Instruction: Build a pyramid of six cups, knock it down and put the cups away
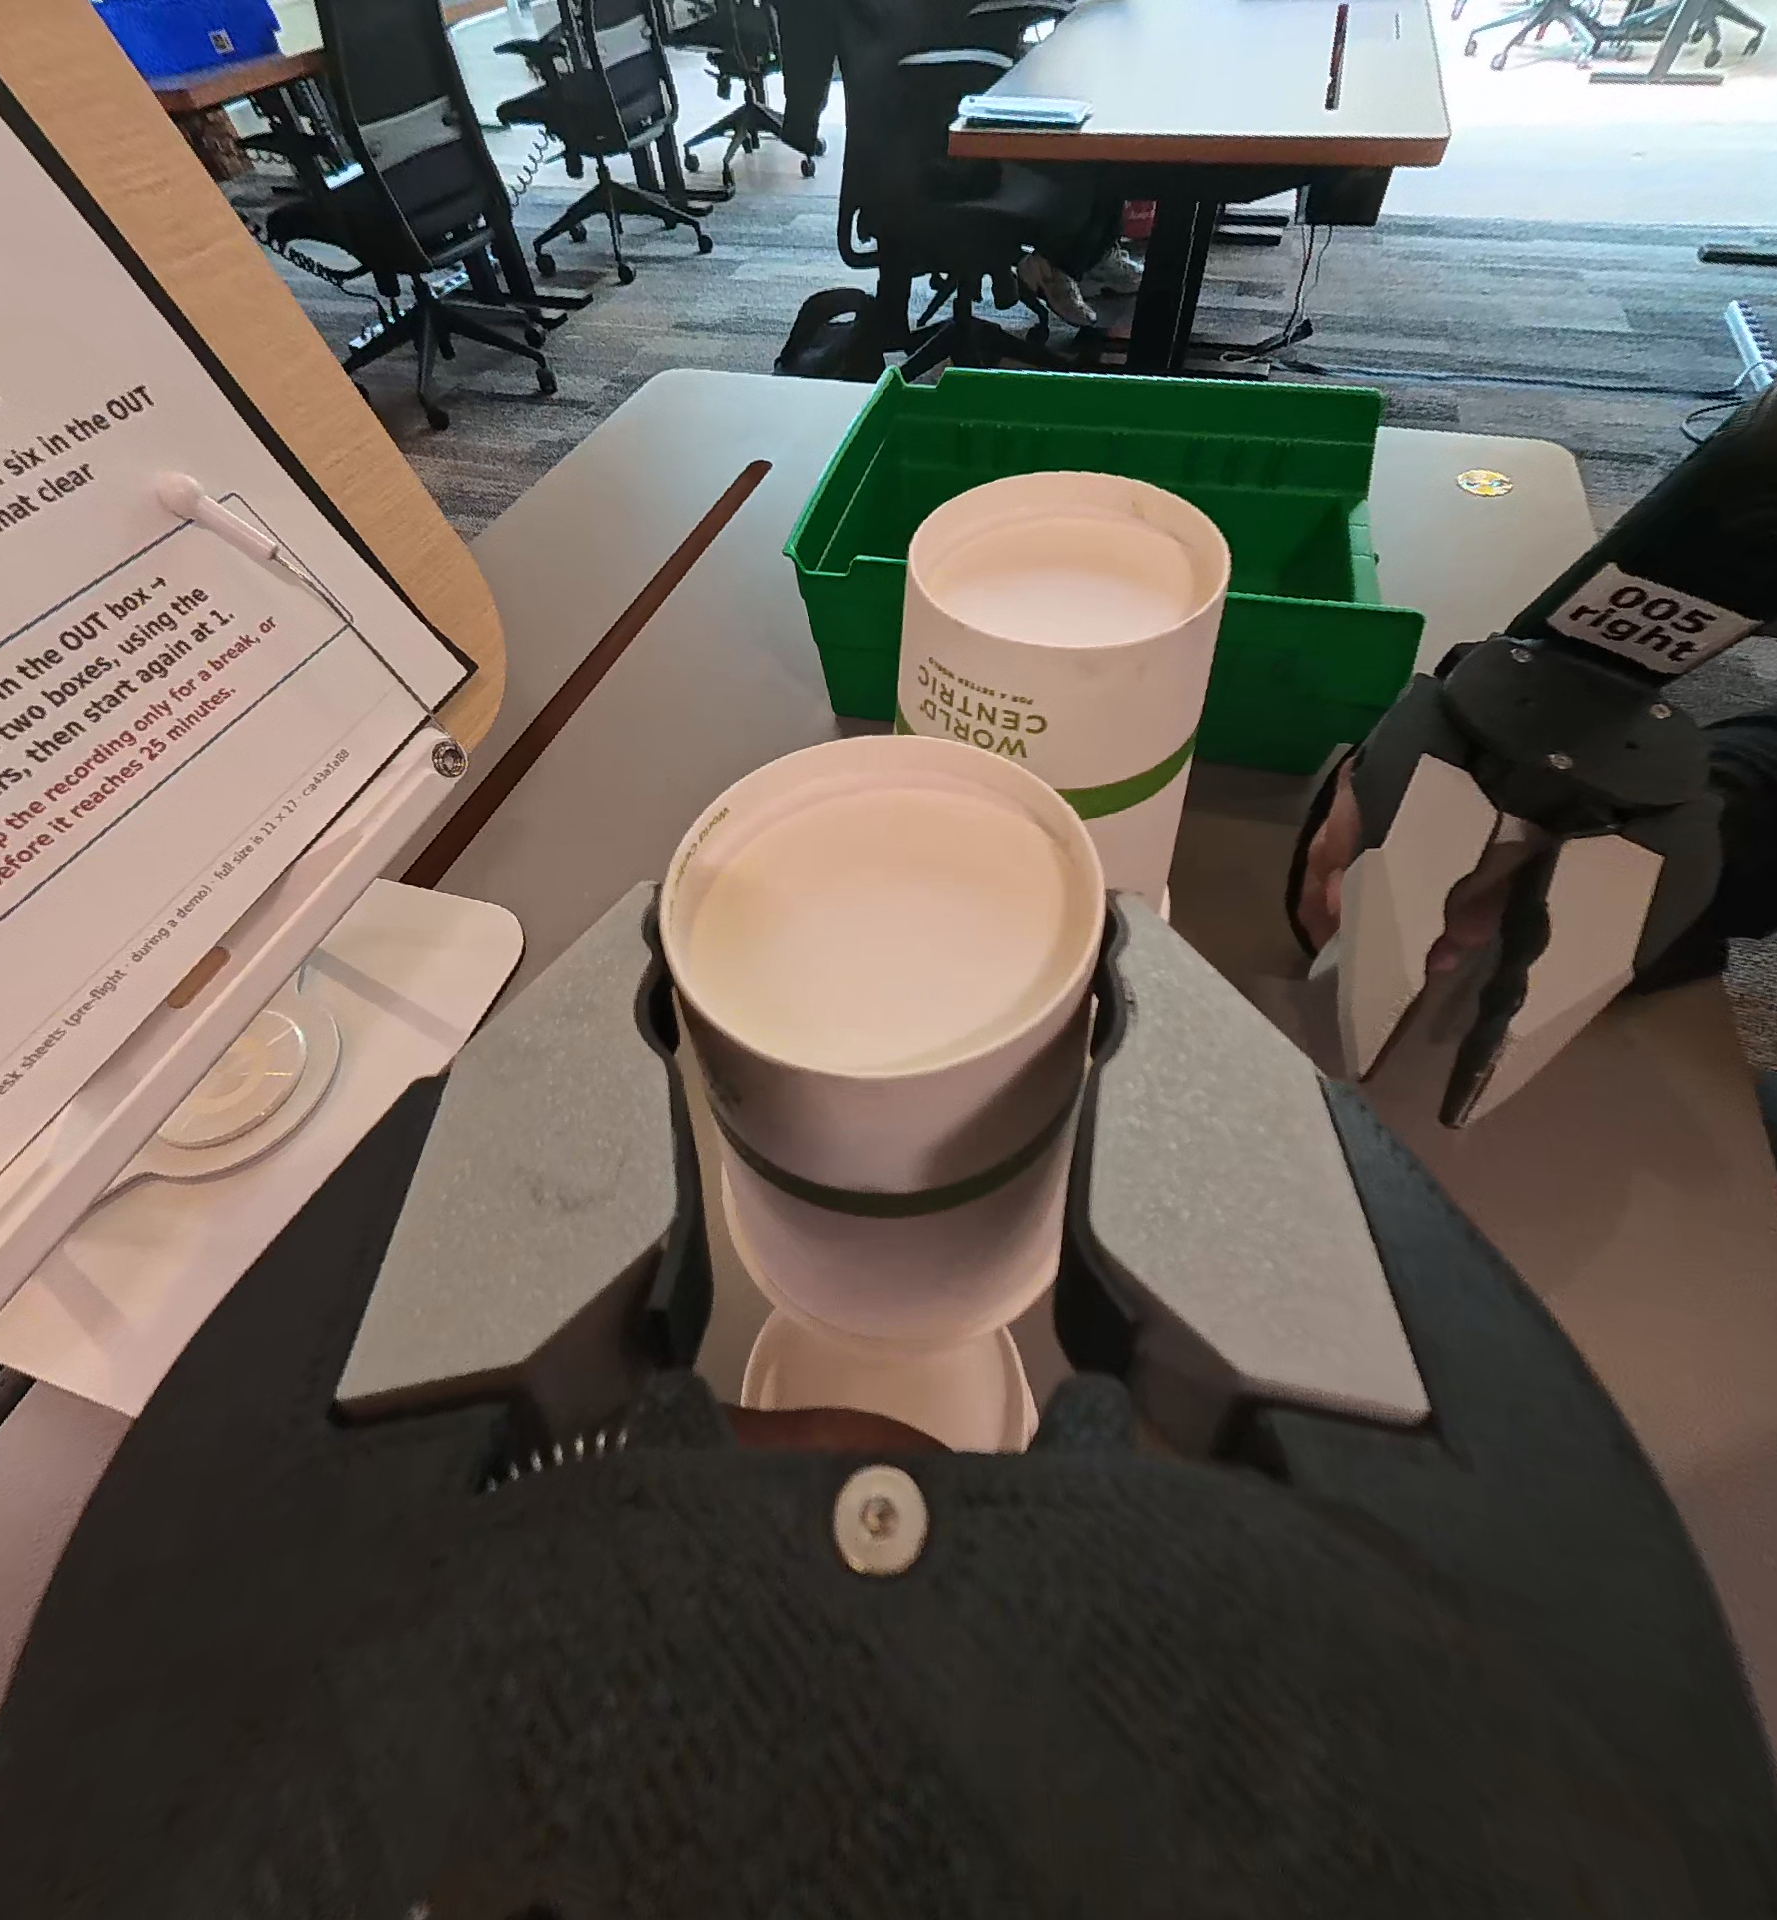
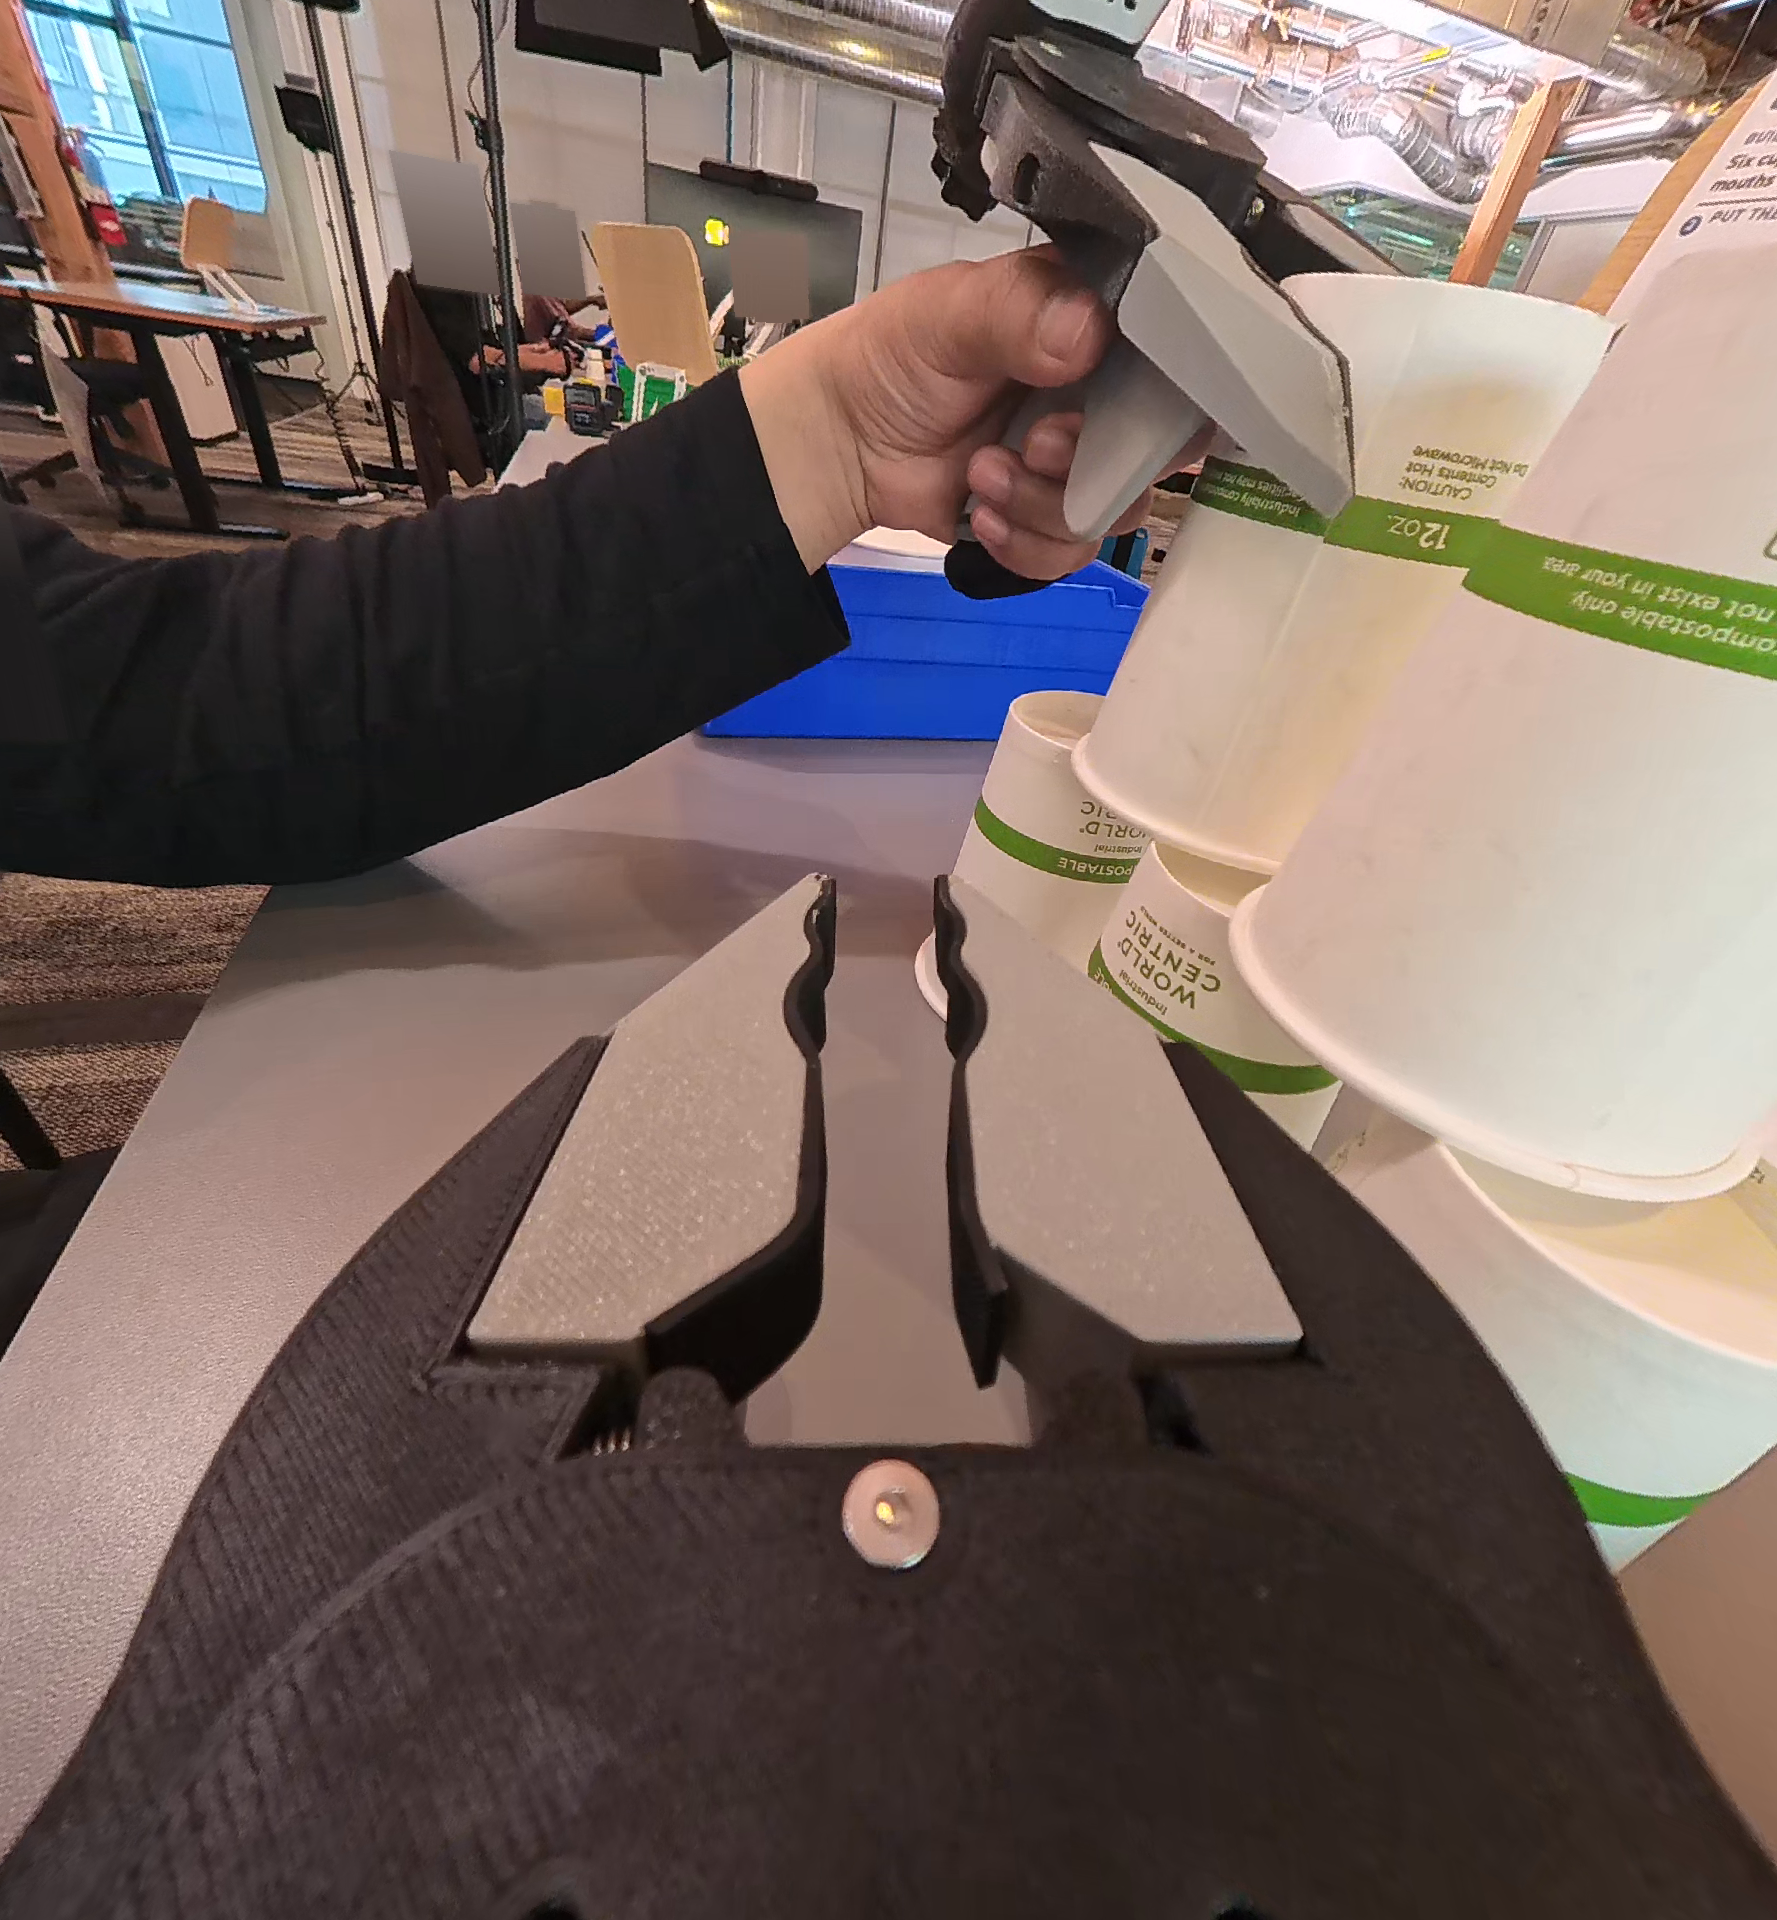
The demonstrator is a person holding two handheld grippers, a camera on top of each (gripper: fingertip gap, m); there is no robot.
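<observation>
The cups are white paper with a green band, all mouth down. My left gripper (image 1: 879,997) is shut on one cup (image 1: 873,935) near its base and holds it over the base of a lower cup (image 1: 884,1382). The held cup also shows in the right wrist view (image 2: 1279,675), slightly tilted. Another cup (image 1: 1060,644) stands just beyond it, resting on lower cups (image 2: 1642,1351). More bottom cups (image 2: 1050,831) stand on the grey table (image 2: 344,1039). My right gripper (image 2: 884,904) hangs empty beside the stack, its jaws a narrow gap apart.
A green bin (image 1: 1299,665) stands behind the cups. A blue bin (image 2: 925,665) stands at the far side in the right wrist view. An instruction sheet on a stand (image 1: 136,644) is at the left. A person's sleeve (image 2: 344,675) reaches across the table.
</observation>
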